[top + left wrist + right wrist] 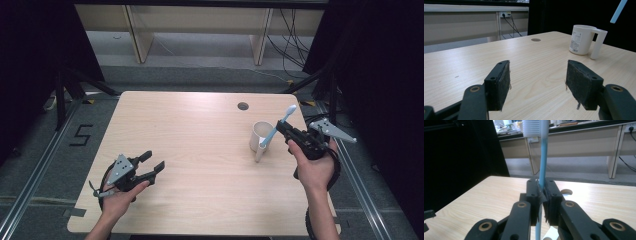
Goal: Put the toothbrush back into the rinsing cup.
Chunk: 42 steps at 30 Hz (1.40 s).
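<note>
Right hand-held gripper [286,129], clamped on the blue toothbrush [278,128] over the white mug [261,137] at the desk's [200,150] far right, needed a slow, straight lowering into the mug, while the left hand-held gripper [153,161] waited open, near left.

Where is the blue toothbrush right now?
The toothbrush is pinched in the right gripper at the table's right side in the high view, bristles up, its lower end by the white cup.
</note>
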Each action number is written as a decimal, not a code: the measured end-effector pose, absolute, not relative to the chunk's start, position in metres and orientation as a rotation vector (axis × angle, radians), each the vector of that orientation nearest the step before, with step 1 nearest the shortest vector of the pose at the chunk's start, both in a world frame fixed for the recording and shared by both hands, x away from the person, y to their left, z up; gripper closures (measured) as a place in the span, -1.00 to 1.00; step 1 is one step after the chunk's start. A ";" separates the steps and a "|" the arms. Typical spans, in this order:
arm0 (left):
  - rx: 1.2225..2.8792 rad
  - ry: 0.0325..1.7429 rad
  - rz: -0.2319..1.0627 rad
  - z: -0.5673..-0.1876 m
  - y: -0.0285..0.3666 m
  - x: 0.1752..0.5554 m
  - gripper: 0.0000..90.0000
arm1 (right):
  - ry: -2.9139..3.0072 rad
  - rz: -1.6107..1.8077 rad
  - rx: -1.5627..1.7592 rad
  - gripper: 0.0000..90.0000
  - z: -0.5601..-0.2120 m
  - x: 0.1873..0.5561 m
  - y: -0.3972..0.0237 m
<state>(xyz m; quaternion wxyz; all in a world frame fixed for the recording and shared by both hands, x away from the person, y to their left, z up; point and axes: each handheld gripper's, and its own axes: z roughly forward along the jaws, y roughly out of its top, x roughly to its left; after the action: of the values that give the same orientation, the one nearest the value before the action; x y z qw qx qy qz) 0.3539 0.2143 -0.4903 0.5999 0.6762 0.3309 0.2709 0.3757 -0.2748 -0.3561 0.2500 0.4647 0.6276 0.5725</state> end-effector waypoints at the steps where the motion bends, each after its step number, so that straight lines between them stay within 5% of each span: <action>1: 1.568 0.768 0.627 -0.490 0.215 0.354 -0.21 | 1.712 1.560 1.266 0.87 -0.356 0.376 -0.275; 42: 1.556 0.794 0.621 -0.490 0.219 0.355 -0.21 | 1.746 1.466 1.287 0.87 -0.363 0.391 -0.273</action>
<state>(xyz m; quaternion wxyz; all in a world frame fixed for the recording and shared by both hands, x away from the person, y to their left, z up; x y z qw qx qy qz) 0.3546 0.2191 -0.4903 0.6002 0.6713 0.3427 0.2677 0.3915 -0.2729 -0.3632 0.2587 0.4749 0.6443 0.5407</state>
